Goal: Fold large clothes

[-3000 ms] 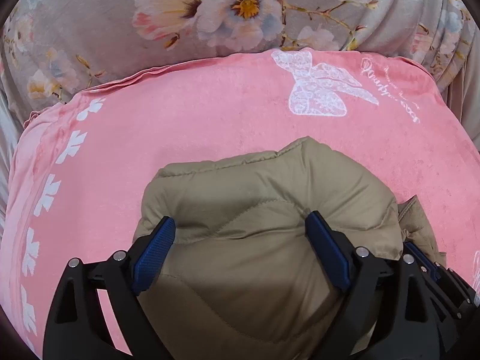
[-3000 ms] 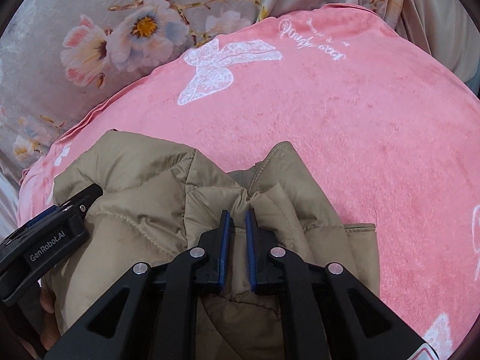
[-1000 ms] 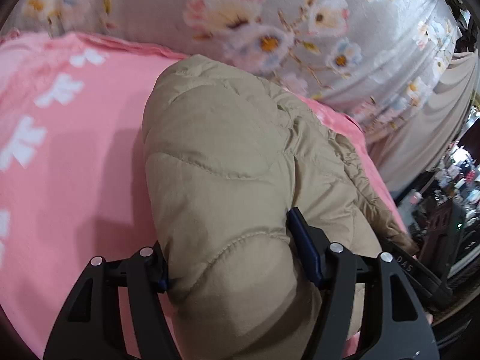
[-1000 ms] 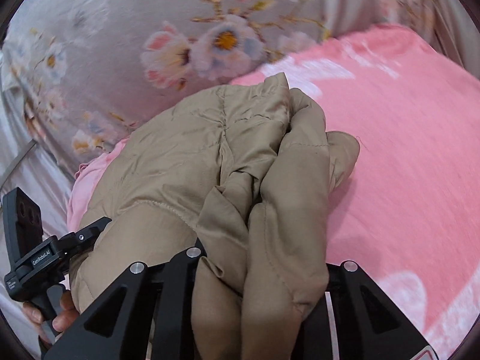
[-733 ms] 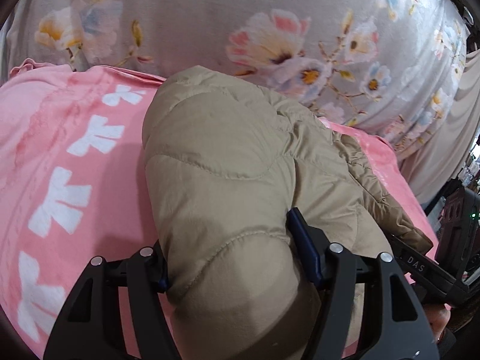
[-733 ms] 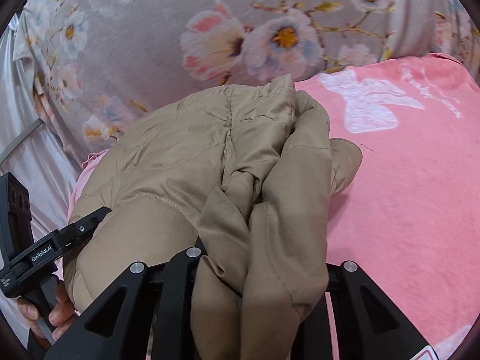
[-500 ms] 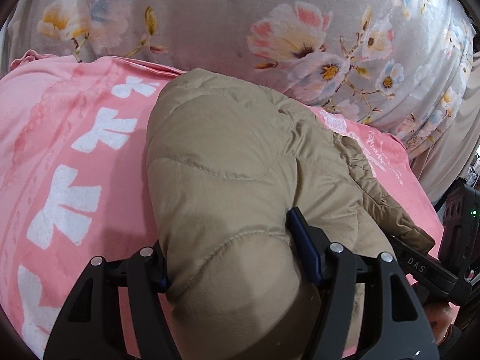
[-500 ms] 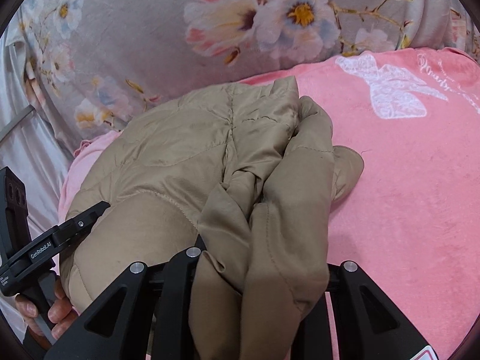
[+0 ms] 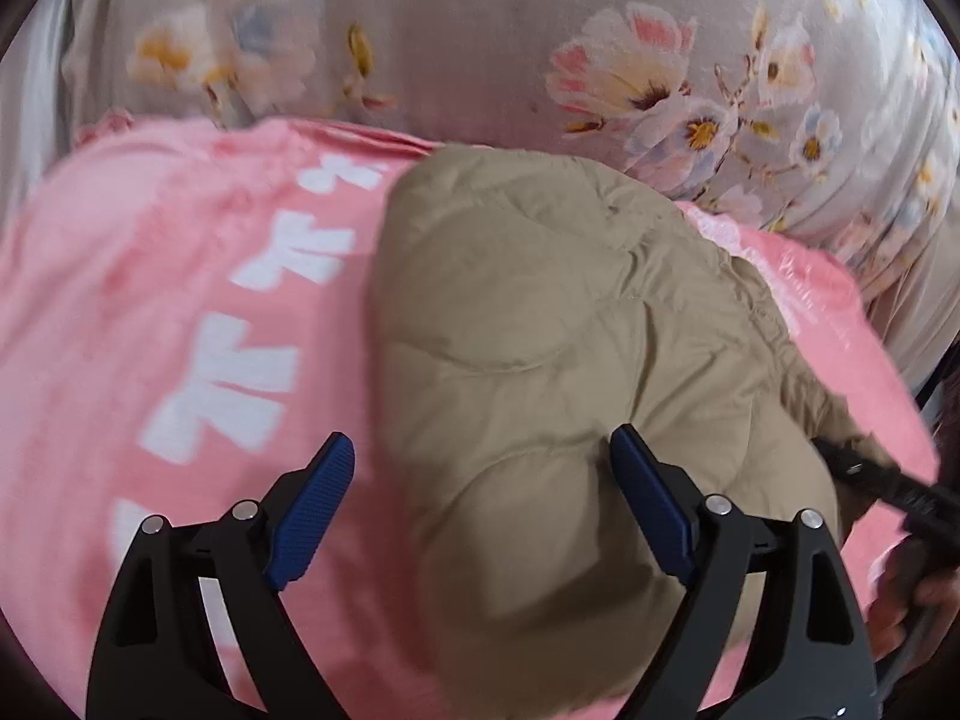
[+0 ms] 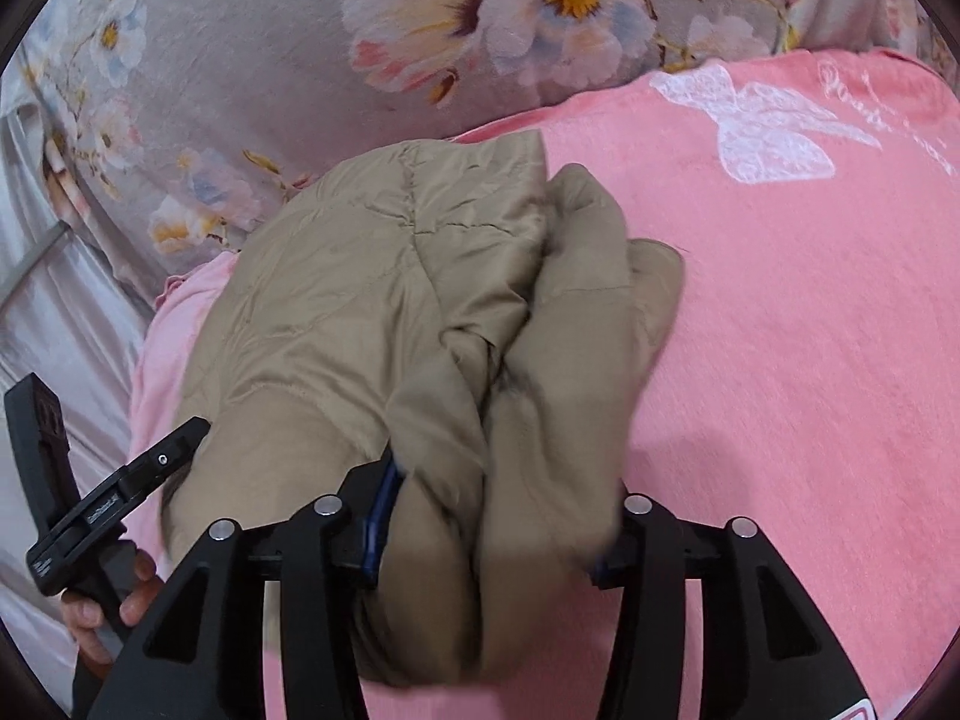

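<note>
A folded tan quilted jacket [image 9: 558, 324] lies bundled on a pink blanket [image 9: 150, 312]. My left gripper [image 9: 480, 510] is open; its right finger [image 9: 651, 510] rests against the jacket's near end and its left finger [image 9: 312, 510] stands apart over the blanket. In the right wrist view my right gripper [image 10: 486, 534] is shut on a thick wad of the jacket [image 10: 372, 276], which fills the gap between the fingers. The left gripper's handle [image 10: 90, 510] shows at the lower left there.
The pink blanket [image 10: 810, 330] has white bow and flower prints. A grey floral sheet [image 9: 480, 42] lies behind it, also in the right wrist view [image 10: 270, 60]. The other hand-held gripper [image 9: 888, 492] shows at the right edge of the left wrist view.
My left gripper has opened and let go of the jacket's end. The jacket has come down onto the blanket. My right gripper still holds its wad.
</note>
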